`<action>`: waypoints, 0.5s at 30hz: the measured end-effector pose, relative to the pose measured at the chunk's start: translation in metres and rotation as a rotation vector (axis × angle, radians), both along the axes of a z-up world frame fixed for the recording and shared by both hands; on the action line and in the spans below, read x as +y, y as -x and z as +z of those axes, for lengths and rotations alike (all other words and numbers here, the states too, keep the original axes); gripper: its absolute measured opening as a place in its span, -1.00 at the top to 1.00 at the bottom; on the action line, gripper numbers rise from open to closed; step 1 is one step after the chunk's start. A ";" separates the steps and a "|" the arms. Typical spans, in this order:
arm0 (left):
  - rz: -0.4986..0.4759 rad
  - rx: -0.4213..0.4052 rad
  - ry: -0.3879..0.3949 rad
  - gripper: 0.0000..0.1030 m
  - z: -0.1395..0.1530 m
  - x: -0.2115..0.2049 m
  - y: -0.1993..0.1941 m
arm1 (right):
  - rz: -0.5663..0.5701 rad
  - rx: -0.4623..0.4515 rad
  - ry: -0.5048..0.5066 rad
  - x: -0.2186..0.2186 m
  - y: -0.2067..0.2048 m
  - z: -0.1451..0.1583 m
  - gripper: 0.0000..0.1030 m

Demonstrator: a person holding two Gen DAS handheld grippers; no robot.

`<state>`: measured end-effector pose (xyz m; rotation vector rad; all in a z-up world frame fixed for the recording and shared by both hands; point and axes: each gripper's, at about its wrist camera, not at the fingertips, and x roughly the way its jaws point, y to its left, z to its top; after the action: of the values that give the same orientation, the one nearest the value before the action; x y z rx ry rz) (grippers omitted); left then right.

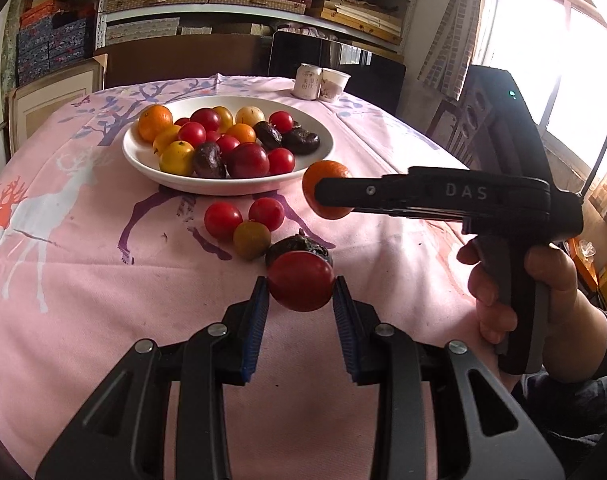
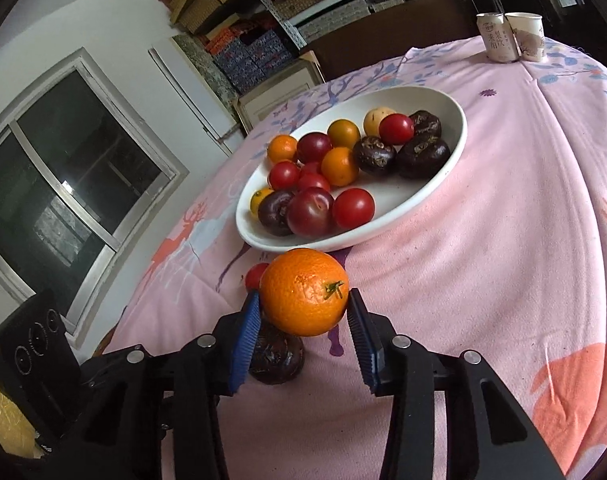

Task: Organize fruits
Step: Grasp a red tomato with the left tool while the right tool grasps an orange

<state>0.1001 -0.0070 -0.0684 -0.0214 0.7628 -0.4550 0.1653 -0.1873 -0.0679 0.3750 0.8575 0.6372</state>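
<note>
- Tabletop under a pink cloth with deer and tree print (image 1: 83, 248) (image 2: 503, 220), carries everything.
- Wide white oval ceramic plate (image 1: 311, 120) (image 2: 431, 100) sits mid-tabletop, piled with small oranges, red and yellow cherry tomatoes, a dark red plum and wrinkled dark purple fruits.
- Right gripper (image 1: 331, 196) (image 2: 303, 312), black pistol-grip body with "DAS" on its side, held in the person's right hand (image 1: 543, 292); jaws clamped on a round orange mandarin with a green stem stub (image 1: 323, 178) (image 2: 303, 292), lifted off the cloth just short of the plate's near rim.
- Left gripper (image 1: 301, 300), black linkage with blue ribbed pads (image 1: 257, 316); jaws narrowed onto a smooth round red fruit (image 1: 301, 280), pads touching both its sides, close above the cloth.
- Wrinkled dark purple fruit (image 1: 299, 246) (image 2: 275, 356) lies on the cloth right behind the red fruit, below the mandarin in the right wrist view.
- Two red cherry tomatoes (image 1: 222, 220) and one greenish-yellow tomato (image 1: 251, 239) lie loose in a tight cluster on the cloth, between plate and left gripper.
- White drink can (image 1: 306, 82) (image 2: 497, 38) and white paper cup (image 1: 334, 84) (image 2: 527, 36) stand touching at the far tabletop edge.
</note>
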 end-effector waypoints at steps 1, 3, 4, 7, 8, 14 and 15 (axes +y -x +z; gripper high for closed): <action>0.000 -0.002 0.012 0.38 0.001 0.002 0.001 | -0.004 -0.007 -0.021 -0.004 0.002 0.002 0.15; 0.008 0.002 0.035 0.38 0.003 0.007 0.000 | -0.015 -0.009 -0.055 -0.012 0.007 0.004 0.15; 0.015 0.011 0.046 0.38 0.004 0.009 -0.002 | -0.018 -0.008 -0.066 -0.016 0.008 0.004 0.15; 0.029 0.008 0.061 0.38 0.013 0.016 -0.007 | -0.024 -0.015 -0.064 -0.023 0.010 0.009 0.15; 0.031 -0.005 0.059 0.38 0.018 0.017 -0.009 | -0.027 -0.021 -0.060 -0.025 0.010 0.012 0.15; 0.041 -0.086 0.018 0.38 0.058 0.019 -0.041 | -0.048 -0.063 -0.048 -0.033 -0.017 0.044 0.15; 0.045 -0.098 0.011 0.38 0.062 0.019 -0.050 | -0.050 -0.067 -0.043 -0.032 -0.025 0.050 0.15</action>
<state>0.1505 0.0122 -0.0061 -0.0267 0.6620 -0.4144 0.1899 -0.2193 -0.0184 0.4104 0.7690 0.6200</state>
